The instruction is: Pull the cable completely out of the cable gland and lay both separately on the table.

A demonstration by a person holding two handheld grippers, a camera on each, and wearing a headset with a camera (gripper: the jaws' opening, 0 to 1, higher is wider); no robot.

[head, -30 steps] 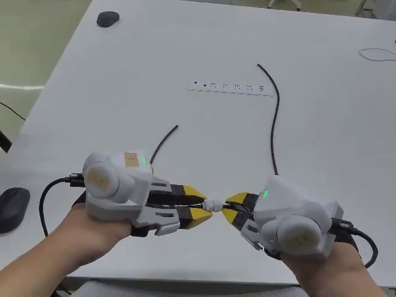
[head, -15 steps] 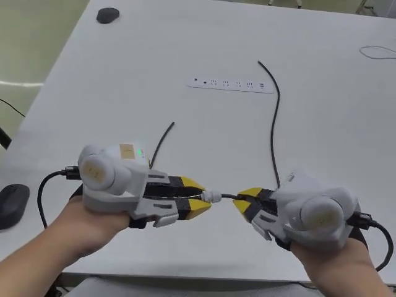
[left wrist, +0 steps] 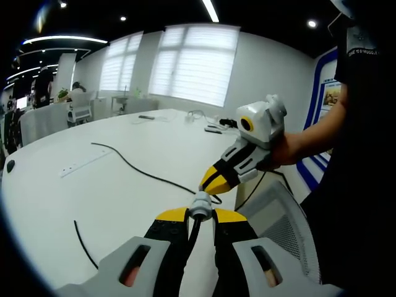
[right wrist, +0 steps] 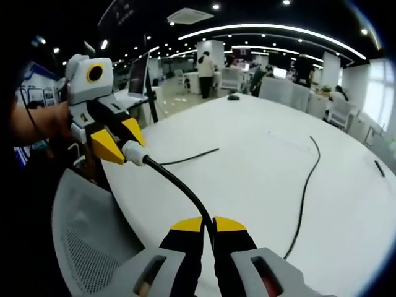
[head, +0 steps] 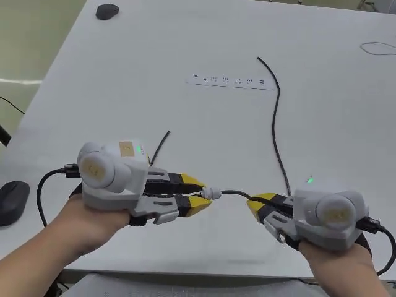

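White table: one cable, one gland.

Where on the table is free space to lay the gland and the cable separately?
Free: the wide patch left of the white power strip, towards the black mouse; and the stretch right of the long black cable. Crowded: the near edge, where the left claw holds the white cable gland and the right claw the cable.
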